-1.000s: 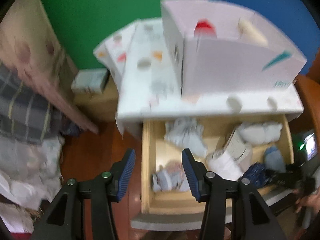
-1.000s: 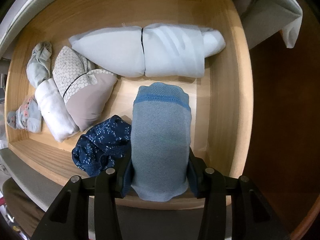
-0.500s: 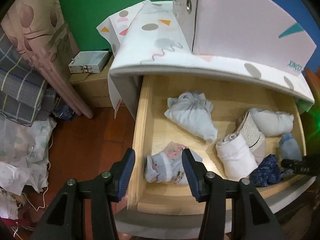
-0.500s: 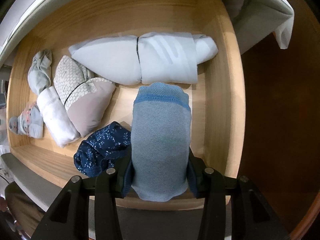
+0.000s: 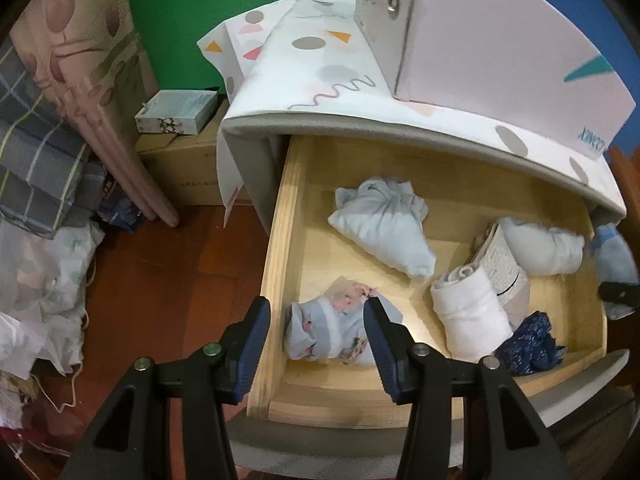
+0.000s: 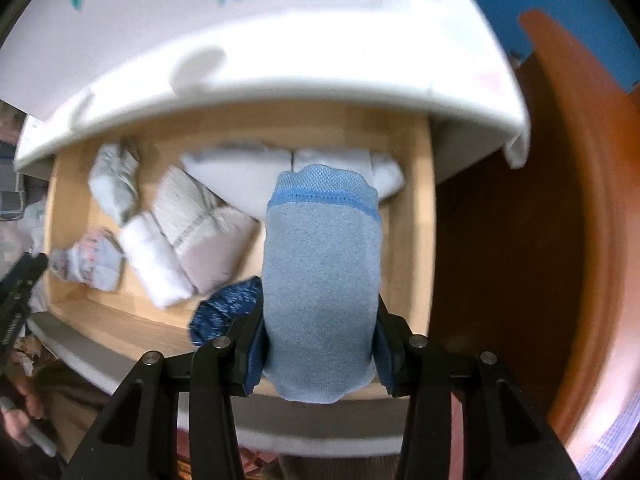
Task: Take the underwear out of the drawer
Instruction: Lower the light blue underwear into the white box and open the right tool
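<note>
The right gripper (image 6: 318, 350) has its blue-padded fingers (image 6: 252, 354) squeezed tight on a rolled grey-blue underwear (image 6: 320, 280). It's a fine knit, kind of heathered, with a brighter blue mesh waistband at the far end, shaped like a fat cylinder. It sits held up above the right front part of the wooden drawer (image 6: 412, 216), clear of the stuff lying inside.

The left gripper (image 5: 316, 346) has its jaws spread wide with nothing between them, hovering over the drawer's front left corner, one finger either side of a floral bundle (image 5: 332, 334), pale blue with pink flowers and a white lacy band, all crumpled.

Rest of the pale plywood drawer (image 5: 280, 264): a scrunched light blue wad (image 5: 384, 226) near the back, a smooth white roll (image 5: 472, 312), a honeycomb-patterned beige piece (image 5: 500, 258) leaning against it, a puffy white bundle (image 5: 544, 246), and a navy speckled piece (image 5: 528, 344) at the front. On top of the cabinet is a white box (image 5: 500, 40) with teal print.
</note>
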